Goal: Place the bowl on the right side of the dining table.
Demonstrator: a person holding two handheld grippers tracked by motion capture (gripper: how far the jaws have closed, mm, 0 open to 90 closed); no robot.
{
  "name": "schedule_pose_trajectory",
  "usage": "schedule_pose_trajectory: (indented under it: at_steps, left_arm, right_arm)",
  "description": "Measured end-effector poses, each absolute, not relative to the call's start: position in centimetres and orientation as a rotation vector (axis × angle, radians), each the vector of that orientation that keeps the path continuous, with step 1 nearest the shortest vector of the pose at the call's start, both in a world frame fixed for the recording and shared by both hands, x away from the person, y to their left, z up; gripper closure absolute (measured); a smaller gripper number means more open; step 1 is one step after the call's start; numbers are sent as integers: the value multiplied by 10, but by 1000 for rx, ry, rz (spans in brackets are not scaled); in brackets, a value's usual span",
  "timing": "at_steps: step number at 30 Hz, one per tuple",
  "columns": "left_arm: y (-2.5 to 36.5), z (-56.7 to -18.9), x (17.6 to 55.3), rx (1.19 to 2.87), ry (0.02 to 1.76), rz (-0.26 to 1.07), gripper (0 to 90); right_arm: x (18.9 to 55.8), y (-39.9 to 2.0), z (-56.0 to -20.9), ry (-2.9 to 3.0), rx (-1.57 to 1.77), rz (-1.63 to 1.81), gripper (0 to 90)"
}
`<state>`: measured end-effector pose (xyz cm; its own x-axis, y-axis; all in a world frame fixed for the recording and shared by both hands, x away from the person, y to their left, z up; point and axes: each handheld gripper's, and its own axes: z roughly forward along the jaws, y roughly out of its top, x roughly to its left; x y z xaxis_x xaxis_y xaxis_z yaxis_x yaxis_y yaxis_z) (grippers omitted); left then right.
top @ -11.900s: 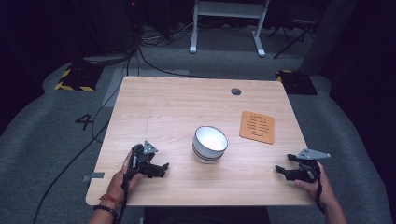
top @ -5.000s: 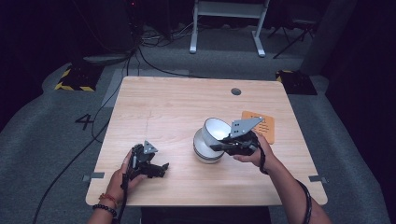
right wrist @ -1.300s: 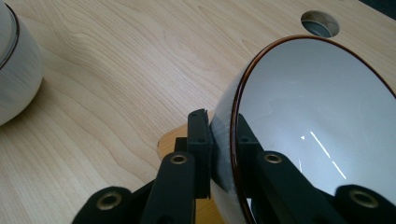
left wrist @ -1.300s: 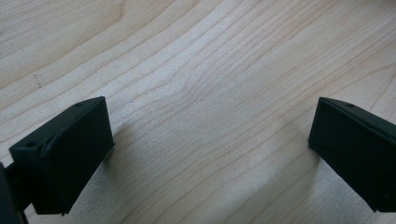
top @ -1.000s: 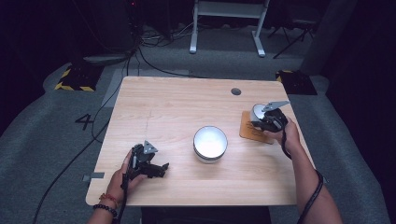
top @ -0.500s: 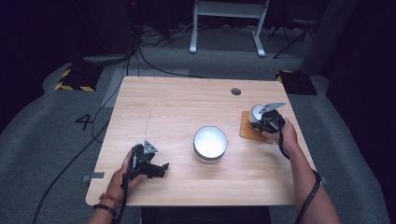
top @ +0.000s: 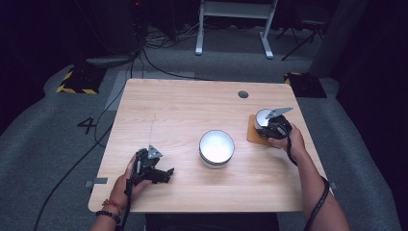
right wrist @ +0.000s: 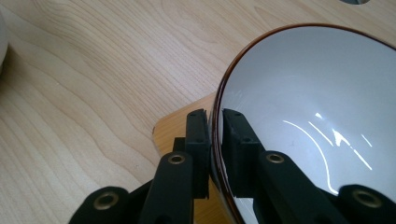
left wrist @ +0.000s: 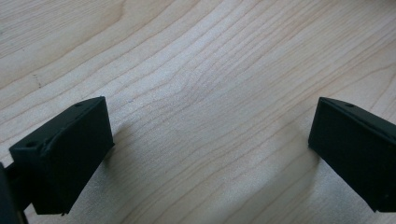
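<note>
Going left to right: the left gripper [top: 166, 172] sits on the table [top: 168, 110] around 7 o'clock, jaws spread wide over bare wood. A second bowl [top: 216, 147] sits dead center. Over at 3 o'clock, the right gripper [right wrist: 214, 140] pinches the rim of the white bowl [right wrist: 317, 121] over the wooden coaster [top: 255, 136].

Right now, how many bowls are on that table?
2. One white bowl sits alone mid-table. The other bowl, white inside with a brown rim, is over the wooden coaster at the right, its rim pinched by the right tongs.
</note>
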<state>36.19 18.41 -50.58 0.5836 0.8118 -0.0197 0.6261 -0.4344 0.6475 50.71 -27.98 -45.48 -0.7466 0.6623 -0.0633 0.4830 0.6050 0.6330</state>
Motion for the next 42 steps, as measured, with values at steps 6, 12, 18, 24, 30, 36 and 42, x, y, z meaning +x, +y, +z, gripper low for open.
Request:
schedule_pose_trajectory:
  at_steps: [6,12,18,24,30,36,42]
  left_arm:
    - [184,-506,362,2200,1139,394,0]
    - [184,-506,362,2202,1136,393,0]
    - [184,-506,362,2201,1138,396,0]
    - [184,-506,362,2201,1137,395,0]
    - [184,-506,362,2200,1137,391,0]
    - [184,-506,362,2200,1137,392,0]
    - [184,-506,362,2201,1136,391,0]
  right_arm:
    - [508,-281,-458,2547,937,912,789]
    - [509,-282,-458,2548,947,924,778]
    - [508,-282,-458,2551,951,914,768]
    - [508,-282,-457,2547,959,913,756]
    - [507,-284,-454,2545,952,911,745]
    - [505,-286,-451,2543,974,917,724]
    - [504,-288,-448,2539,962,914,715]
